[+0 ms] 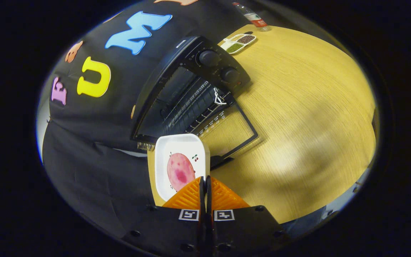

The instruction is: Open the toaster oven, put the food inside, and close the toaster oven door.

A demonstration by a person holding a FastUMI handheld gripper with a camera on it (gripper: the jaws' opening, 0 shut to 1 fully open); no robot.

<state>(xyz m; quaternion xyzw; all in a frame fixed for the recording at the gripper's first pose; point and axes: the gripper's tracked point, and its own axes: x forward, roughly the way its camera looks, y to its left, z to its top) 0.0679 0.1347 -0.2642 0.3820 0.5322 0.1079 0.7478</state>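
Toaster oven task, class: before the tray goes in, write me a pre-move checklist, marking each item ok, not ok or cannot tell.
1. Toaster oven door open, lying flat on the table: ok.
2. Rack inside free of other items: ok, as far as can be seen.
3. Gripper shut on the white tray's near rim: ok, fingers pressed together on it.
4. Food sitting on the tray: ok.
5. Tray level: cannot tell.
6. Tray lined up with the opening: not ok, it hangs off the door's near corner.
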